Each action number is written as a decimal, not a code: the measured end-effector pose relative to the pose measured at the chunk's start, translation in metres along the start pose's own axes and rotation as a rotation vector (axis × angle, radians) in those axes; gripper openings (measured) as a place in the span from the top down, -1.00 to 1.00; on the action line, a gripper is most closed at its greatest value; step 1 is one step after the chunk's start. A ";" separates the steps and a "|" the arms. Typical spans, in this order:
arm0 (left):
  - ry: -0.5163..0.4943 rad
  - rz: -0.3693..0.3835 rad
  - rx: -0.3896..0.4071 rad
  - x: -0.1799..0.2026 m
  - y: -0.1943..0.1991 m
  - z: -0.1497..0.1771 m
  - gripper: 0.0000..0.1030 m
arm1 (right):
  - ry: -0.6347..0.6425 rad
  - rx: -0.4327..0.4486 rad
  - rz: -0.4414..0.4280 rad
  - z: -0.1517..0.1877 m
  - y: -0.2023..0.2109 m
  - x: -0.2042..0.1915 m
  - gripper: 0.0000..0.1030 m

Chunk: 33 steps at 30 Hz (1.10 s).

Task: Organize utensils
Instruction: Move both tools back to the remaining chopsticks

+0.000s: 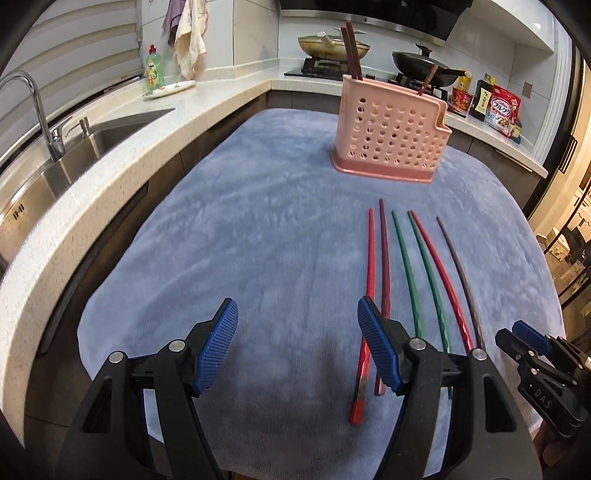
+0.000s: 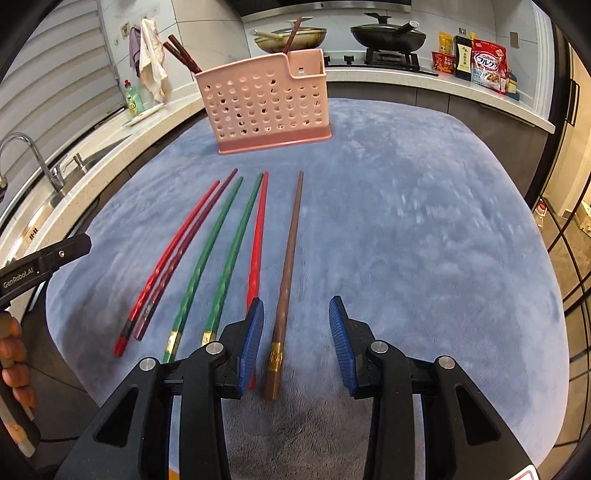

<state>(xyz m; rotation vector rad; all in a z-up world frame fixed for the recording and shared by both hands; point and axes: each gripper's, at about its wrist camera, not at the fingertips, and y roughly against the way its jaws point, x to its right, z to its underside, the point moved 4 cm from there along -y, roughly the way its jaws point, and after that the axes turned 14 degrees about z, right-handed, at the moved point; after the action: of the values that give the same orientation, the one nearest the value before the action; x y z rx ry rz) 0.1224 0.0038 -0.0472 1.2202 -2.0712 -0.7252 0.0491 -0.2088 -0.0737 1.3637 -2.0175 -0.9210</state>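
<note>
Chopsticks (image 2: 221, 254), six, lie side by side on blue cloth (image 2: 406, 240) before pink holder (image 2: 264, 101) (three more inside). Left gripper (image 1: 297, 347) and right gripper (image 2: 296, 334): both spread, empty; brown chopstick (image 2: 286, 284) between right pads, untouched.

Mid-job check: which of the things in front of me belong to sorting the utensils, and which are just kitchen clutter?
Part of the job:
- six loose chopsticks on the blue cloth
- pink holder, some chopsticks already inside

Just lying about:
- two pans on the stove
- soap bottle
- hanging cloths
- food packets
- sink and tap
</note>
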 end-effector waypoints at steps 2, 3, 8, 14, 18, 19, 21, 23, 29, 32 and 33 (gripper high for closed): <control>0.007 0.001 -0.009 -0.002 -0.001 0.006 -0.24 | 0.005 -0.008 0.003 0.004 -0.003 -0.002 0.38; 0.009 0.002 -0.011 -0.002 -0.001 0.007 -0.24 | 0.004 -0.012 0.002 0.005 -0.003 -0.002 0.40; 0.013 0.004 -0.028 -0.003 -0.003 0.017 -0.24 | 0.014 -0.033 -0.001 0.013 -0.009 -0.006 0.60; 0.012 0.010 -0.048 -0.001 -0.005 0.026 -0.24 | 0.033 -0.043 -0.005 0.019 -0.013 -0.010 0.68; 0.014 0.018 -0.062 0.001 -0.007 0.032 -0.24 | 0.055 -0.046 0.002 0.024 -0.014 -0.014 0.79; 0.012 0.018 -0.066 0.001 -0.008 0.033 -0.24 | 0.057 -0.043 0.004 0.026 -0.014 -0.014 0.79; 0.011 0.024 -0.072 0.003 -0.008 0.037 -0.24 | 0.058 -0.040 0.006 0.027 -0.013 -0.014 0.80; 0.007 0.031 -0.082 0.004 -0.010 0.041 -0.24 | 0.054 -0.042 0.004 0.028 -0.012 -0.013 0.83; -0.005 0.045 -0.116 0.011 -0.016 0.052 -0.24 | 0.038 -0.048 0.002 0.031 -0.011 -0.008 0.87; -0.001 0.048 -0.135 0.012 -0.021 0.056 -0.24 | 0.036 -0.050 -0.001 0.031 -0.011 -0.007 0.87; 0.001 0.050 -0.142 0.013 -0.023 0.058 -0.24 | 0.035 -0.050 -0.002 0.032 -0.011 -0.006 0.87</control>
<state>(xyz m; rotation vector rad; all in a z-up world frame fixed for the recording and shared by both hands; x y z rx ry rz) 0.0874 -0.0087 -0.0990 1.0864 -2.0050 -0.8332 0.0338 -0.1980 -0.1022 1.3459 -1.9539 -0.9362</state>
